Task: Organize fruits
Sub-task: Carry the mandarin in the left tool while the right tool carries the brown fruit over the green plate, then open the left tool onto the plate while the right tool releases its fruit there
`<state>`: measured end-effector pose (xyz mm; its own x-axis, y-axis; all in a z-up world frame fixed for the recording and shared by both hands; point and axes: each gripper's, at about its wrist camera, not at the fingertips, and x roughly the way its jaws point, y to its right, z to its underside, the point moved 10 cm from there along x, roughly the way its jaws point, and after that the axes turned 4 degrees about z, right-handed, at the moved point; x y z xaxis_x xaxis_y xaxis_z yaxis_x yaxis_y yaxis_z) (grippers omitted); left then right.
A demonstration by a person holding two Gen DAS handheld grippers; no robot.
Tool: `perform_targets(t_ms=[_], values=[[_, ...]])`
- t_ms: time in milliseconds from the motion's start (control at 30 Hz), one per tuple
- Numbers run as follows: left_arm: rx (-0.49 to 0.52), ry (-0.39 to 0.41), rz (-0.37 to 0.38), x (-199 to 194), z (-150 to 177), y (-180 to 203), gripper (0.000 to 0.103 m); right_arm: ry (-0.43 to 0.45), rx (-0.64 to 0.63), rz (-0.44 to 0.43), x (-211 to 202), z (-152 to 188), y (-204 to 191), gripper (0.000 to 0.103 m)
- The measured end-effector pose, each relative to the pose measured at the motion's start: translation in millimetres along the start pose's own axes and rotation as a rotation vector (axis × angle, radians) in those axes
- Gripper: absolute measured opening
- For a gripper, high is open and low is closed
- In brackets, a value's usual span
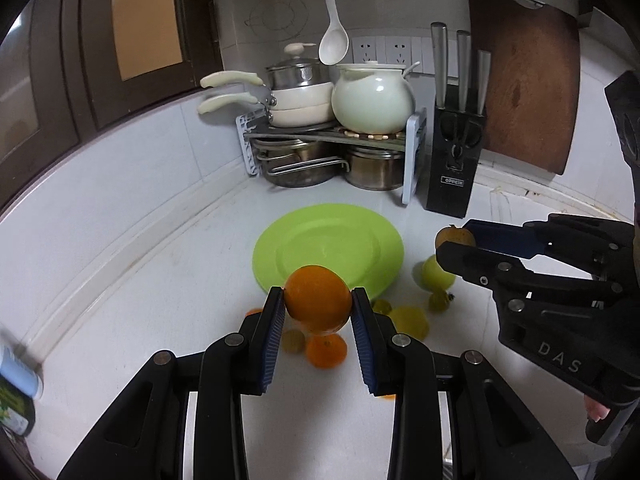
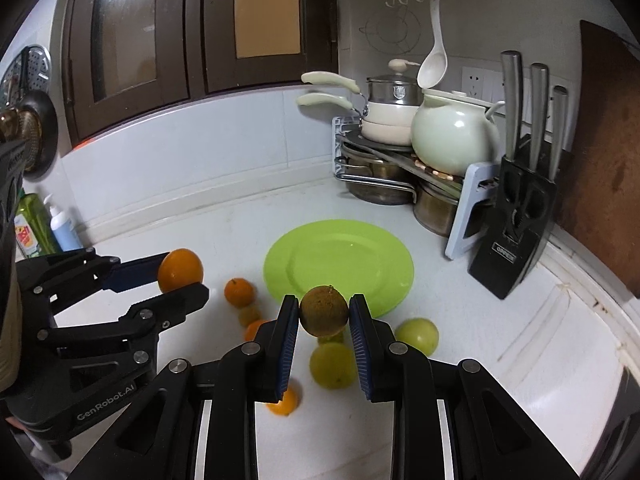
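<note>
My left gripper [image 1: 318, 304] is shut on a large orange [image 1: 318, 298] and holds it above the counter, just in front of the green plate [image 1: 360, 224]. It also shows in the right wrist view [image 2: 182, 276] with the orange [image 2: 180, 270]. My right gripper [image 2: 324, 312] is shut on a brown kiwi [image 2: 324, 310], held above the counter near the green plate [image 2: 360, 248]; the left wrist view shows it [image 1: 456, 244] to the plate's right. Loose fruit lies on the counter: small oranges [image 2: 239, 292], a lemon [image 2: 333, 365], a green apple [image 2: 417, 337].
A rack of pots and pans [image 1: 332, 136] and a black knife block [image 1: 454, 160] stand behind the plate. A wooden cutting board [image 1: 524, 76] leans on the wall. Soap bottles [image 2: 40, 228] stand at the far left by the backsplash.
</note>
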<state>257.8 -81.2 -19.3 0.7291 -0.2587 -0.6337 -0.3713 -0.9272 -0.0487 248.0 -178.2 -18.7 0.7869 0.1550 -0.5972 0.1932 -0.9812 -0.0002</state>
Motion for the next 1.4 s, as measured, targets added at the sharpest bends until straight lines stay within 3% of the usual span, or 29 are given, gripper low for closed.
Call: perform_targets(t_ms=[433,867,1200,1267,1400], values=[[0.014,-0.104,-0.009,80,-22,-27,0.033,-0.147,-0.086,0.040,82,-22,24,0.027],[0.006,-0.249,0.036,156,-4,-28,0.034,-0.289,-0.124,-0.004,154,2,18,0.027],[0.007,-0.249,0.048,162,-3,-30,0.037,-0.318,-0.096,-0.018,173,11,21,0.029],[0.003,-0.243,0.036,158,-4,-33,0.044,-0.315,-0.091,-0.004,172,11,23,0.040],[0.000,-0.201,0.003,138,-8,-38,0.052,-0.289,-0.086,0.014,159,10,26,0.041]])
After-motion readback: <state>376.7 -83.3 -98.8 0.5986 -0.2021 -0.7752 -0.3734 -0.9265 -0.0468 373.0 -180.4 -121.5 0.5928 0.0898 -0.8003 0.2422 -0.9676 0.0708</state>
